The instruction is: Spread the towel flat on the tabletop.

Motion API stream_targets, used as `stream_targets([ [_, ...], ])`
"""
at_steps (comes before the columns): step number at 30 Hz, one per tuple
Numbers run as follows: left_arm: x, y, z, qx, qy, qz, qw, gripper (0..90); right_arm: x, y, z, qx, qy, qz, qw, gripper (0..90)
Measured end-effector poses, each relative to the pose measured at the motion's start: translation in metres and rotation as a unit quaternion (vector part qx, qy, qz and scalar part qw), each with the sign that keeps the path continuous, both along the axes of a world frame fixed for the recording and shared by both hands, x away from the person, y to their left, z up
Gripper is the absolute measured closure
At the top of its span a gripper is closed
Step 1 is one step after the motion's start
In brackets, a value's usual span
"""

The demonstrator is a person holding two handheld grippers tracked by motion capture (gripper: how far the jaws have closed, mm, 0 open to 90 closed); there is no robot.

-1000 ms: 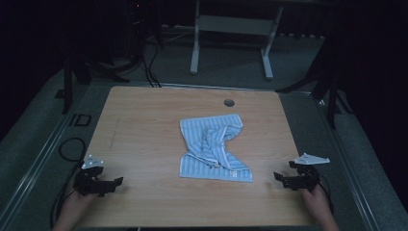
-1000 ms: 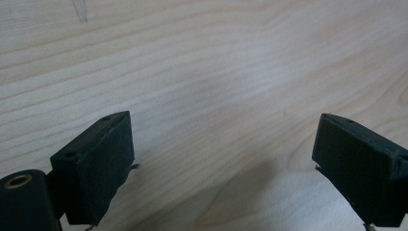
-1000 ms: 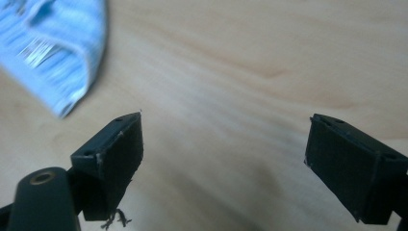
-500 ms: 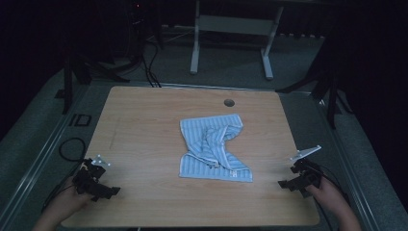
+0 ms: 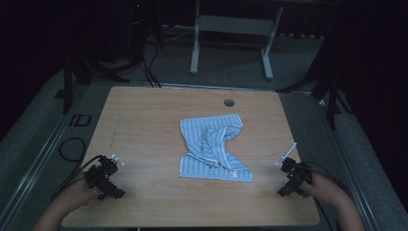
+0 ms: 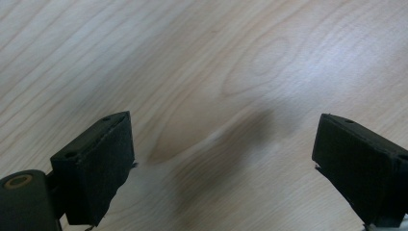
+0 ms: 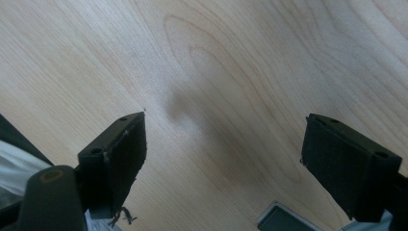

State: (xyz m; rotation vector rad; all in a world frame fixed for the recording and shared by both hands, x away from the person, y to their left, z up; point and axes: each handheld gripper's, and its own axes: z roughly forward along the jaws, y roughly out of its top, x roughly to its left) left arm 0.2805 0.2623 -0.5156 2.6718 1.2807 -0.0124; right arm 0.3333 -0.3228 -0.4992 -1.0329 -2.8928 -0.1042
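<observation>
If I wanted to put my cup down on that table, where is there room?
Bare wood runs along the far edge of the table beside the round hole, and on both sides of the crumpled striped towel. The near corners are taken: the left gripper and right gripper sit there, jaws open.

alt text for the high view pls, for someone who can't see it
A crumpled blue-and-white striped towel lies mid-table on a light wooden table in a dim room. A person's hands hold the left gripper and right gripper near the front corners, both apart from the towel. A small round hole sits near the far edge.
</observation>
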Motion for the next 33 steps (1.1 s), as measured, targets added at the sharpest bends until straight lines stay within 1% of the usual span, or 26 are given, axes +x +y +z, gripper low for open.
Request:
stream_targets([
  [2,0.002,-0.005,0.001,-0.003,-0.001,-0.007,1.0,7.2,0.001,0.003,0.0,-0.005,0.003,0.005,1.0,15.7],
  [3,0.003,-0.007,0.002,-0.006,0.001,-0.012,0.9999,7.2,0.001,0.005,0.0,-0.006,0.001,0.009,0.9999,15.4],
  [4,0.005,-0.009,0.003,-0.01,-0.001,-0.014,0.9998,7.2,0.001,0.007,0.0,-0.007,-0.003,0.013,0.9999,13.8],
  [5,0.007,-0.012,0.004,-0.009,-0.003,-0.018,0.9998,7.8,0.002,0.008,0.0,0.0,-0.001,0.013,0.9999,12.6],
  [6,0.007,-0.014,0.004,-0.005,-0.005,-0.021,0.9998,7.8,0.003,0.009,0.0,0.011,0.002,0.01,0.9999,13.6],
  [8,0.01,-0.02,0.005,0.005,-0.009,-0.028,0.9996,9.6,0.005,0.011,0.0,0.014,-0.005,0.01,0.9998,13.6],
  [10,0.014,-0.026,0.006,0.004,-0.012,-0.033,0.9994,10.3,0.007,0.012,-0.001,0.003,-0.01,0.017,0.9998,13.6],
  [12,0.017,-0.032,0.007,0.007,-0.014,-0.037,0.9992,11.5,0.009,0.014,-0.002,0.001,-0.005,0.018,0.9998,13.7],
  [13,0.019,-0.035,0.007,0.005,-0.014,-0.042,0.999,11.9,0.01,0.015,-0.002,-0.001,-0.005,0.019,0.9998,13.6],
  [14,0.02,-0.037,0.007,0.002,-0.014,-0.044,0.9989,13.9,0.012,0.017,-0.001,0.002,-0.002,0.018,0.9998,13.9],
  [16,0.025,-0.046,0.007,0.002,-0.015,-0.054,0.9984,13.9,0.015,0.019,-0.001,0.0,-0.003,0.019,0.9998,14.3],
  [17,0.025,-0.046,0.007,0.002,-0.015,-0.054,0.9984,13.9,0.015,0.019,-0.001,0.0,-0.003,0.019,0.9998,14.3],
  [18,0.028,-0.049,0.007,0.002,-0.015,-0.056,0.9983,14.5,0.02,0.021,0.001,-0.001,-0.005,0.016,0.9999,16.4],
  [19,0.029,-0.052,0.007,0.001,-0.018,-0.057,0.9982,14.5,0.02,0.021,0.001,-0.001,-0.005,0.016,0.9999,16.4],
  [20,0.033,-0.058,0.007,-0.002,-0.023,-0.061,0.9979,14.7,0.024,0.024,0.002,0.0,-0.008,0.014,0.9999,17.9],
  [21,0.033,-0.058,0.007,-0.002,-0.023,-0.061,0.9979,15.5,0.024,0.024,0.002,0.0,-0.008,0.014,0.9999,17.9],
  [22,0.035,-0.061,0.007,-0.003,-0.025,-0.063,0.9977,18.5,0.028,0.028,0.003,0.003,-0.012,0.016,0.9998,19.7],
  [23,0.036,-0.064,0.008,-0.004,-0.031,-0.067,0.9973,18.5,0.028,0.028,0.003,0.003,-0.012,0.016,0.9998,19.7],
  [24,0.04,-0.07,0.008,-0.007,-0.036,-0.067,0.9971,19.1,0.032,0.032,0.005,0.005,-0.011,0.019,0.9997,21.6],
  [25,0.04,-0.07,0.008,-0.007,-0.036,-0.067,0.9971,19.1,0.033,0.033,0.005,0.004,-0.012,0.023,0.9997,21.6],
  [26,0.042,-0.073,0.009,-0.007,-0.037,-0.067,0.9971,19.1,0.033,0.033,0.005,0.004,-0.012,0.023,0.9997,21.6],
  [28,0.047,-0.082,0.009,-0.01,-0.037,-0.075,0.9965,19.1,0.038,0.039,0.008,0.008,-0.014,0.029,0.9994,22.1],
  [29,0.047,-0.082,0.009,-0.01,-0.037,-0.075,0.9965,19.1,0.038,0.039,0.008,0.008,-0.014,0.029,0.9994,22.1],
  [30,0.048,-0.085,0.008,-0.008,-0.039,-0.079,0.9961,19.1,0.04,0.041,0.009,0.012,-0.017,0.03,0.9993,22.5],
  [31,0.051,-0.09,0.008,-0.009,-0.037,-0.08,0.996,19.1,0.044,0.046,0.011,0.023,-0.015,0.028,0.9992,22.9],
  [33,0.054,-0.096,0.007,-0.006,-0.036,-0.086,0.9956,19.2,0.046,0.047,0.011,0.025,-0.016,0.027,0.9992,23.0],
])
